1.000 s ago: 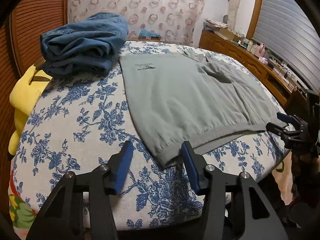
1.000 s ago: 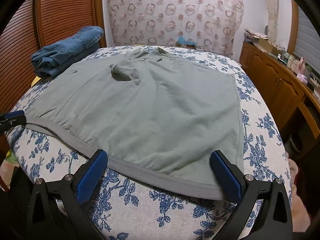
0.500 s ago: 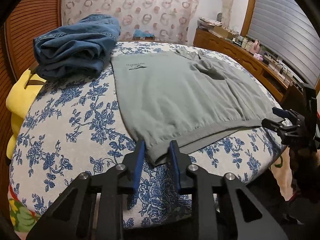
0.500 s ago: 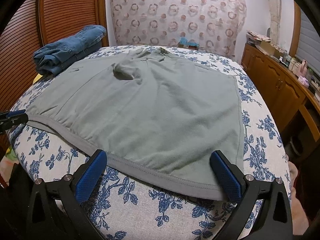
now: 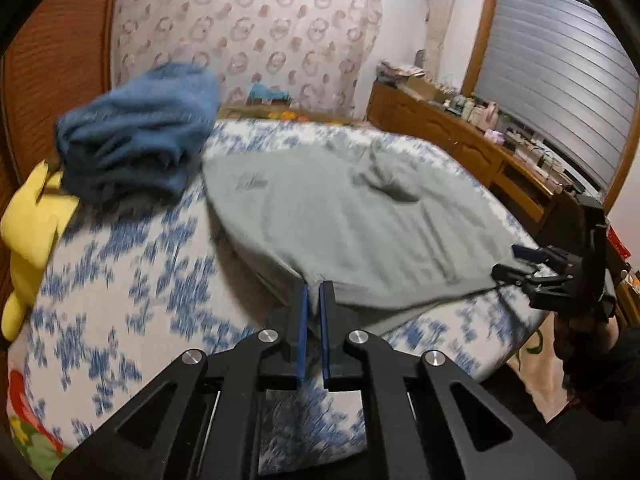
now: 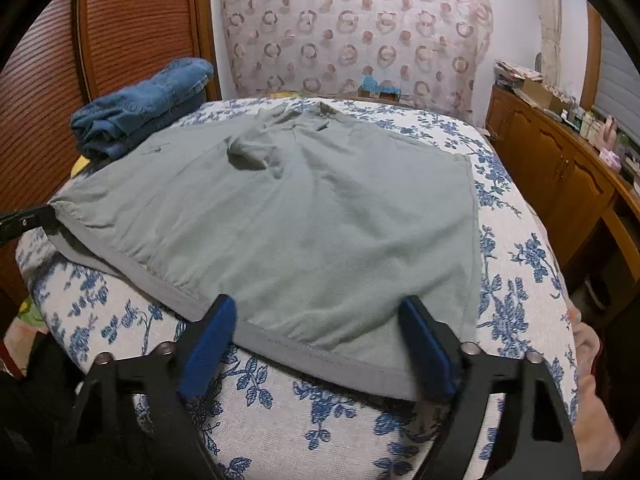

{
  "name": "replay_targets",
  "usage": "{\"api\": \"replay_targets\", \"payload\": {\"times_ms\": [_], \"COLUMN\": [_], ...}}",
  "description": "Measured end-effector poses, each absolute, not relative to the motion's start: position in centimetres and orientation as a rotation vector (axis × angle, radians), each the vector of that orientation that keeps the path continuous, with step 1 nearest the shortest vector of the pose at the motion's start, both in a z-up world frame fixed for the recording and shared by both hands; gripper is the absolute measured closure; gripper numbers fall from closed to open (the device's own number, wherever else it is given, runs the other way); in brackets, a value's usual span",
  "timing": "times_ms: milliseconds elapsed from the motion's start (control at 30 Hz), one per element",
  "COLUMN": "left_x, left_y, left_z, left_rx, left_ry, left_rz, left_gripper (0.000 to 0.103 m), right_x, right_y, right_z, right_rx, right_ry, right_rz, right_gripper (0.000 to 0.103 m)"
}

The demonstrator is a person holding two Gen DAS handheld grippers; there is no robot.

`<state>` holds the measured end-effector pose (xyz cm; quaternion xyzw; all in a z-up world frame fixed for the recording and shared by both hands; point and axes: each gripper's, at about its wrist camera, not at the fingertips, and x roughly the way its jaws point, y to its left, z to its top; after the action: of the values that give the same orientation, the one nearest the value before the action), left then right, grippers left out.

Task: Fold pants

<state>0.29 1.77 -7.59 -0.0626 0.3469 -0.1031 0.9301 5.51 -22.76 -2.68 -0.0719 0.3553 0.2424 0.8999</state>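
Grey-green pants (image 5: 352, 224) lie spread flat on the blue-flowered bed, also in the right wrist view (image 6: 304, 220). My left gripper (image 5: 314, 292) is shut on the pants' near left hem corner and lifts it slightly. My right gripper (image 6: 320, 320) is open, its blue fingers (image 6: 212, 328) straddling the near right part of the hem band. It shows in the left wrist view (image 5: 524, 264) at the bed's right edge. The left gripper's tip (image 6: 24, 220) shows at the left edge of the right wrist view.
A folded pile of blue jeans (image 5: 136, 132) sits at the bed's back left, also in the right wrist view (image 6: 140, 108). A yellow plush (image 5: 28, 224) lies at the left edge. A wooden dresser (image 5: 480, 152) with small items runs along the right. A patterned headboard (image 6: 352, 24) stands behind.
My left gripper closed on the hem corner and started lifting it; the view is blurred with motion. My right gripper moved in and narrowed around the hem band.
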Motion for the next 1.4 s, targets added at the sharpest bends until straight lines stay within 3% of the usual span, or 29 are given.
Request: {"api": "replay_targets", "payload": {"times_ms": [500, 1033, 1333, 1400], "left_x": [5.1, 9.9, 10.6, 10.3], "left_y": [-4.8, -15.7, -17.9, -17.8], "left_z": [-2.6, -0.5, -1.2, -1.5], "left_rx": [-0.034, 0.074, 0.113, 0.135], "left_ry": [0.647, 0.669, 0.699, 0.692], "left_rz": [-0.358, -0.549, -0.541, -0.537], "left_gripper": [0.097, 0.097, 0.097, 0.09], "right_x": [5.7, 5.6, 5.6, 5.5], "right_y": [-25.6, -28.9, -28.9, -28.7], "right_z": [-1.4, -2.6, -3.0, -3.0], "right_rx": [-0.102, -0.056, -0.032, -0.03], "right_ry": [0.695, 0.663, 0.67, 0.672], "right_rz": [0.502, 0.462, 0.434, 0.432], "right_gripper": [0.048, 0.053, 0.053, 0.053]}}
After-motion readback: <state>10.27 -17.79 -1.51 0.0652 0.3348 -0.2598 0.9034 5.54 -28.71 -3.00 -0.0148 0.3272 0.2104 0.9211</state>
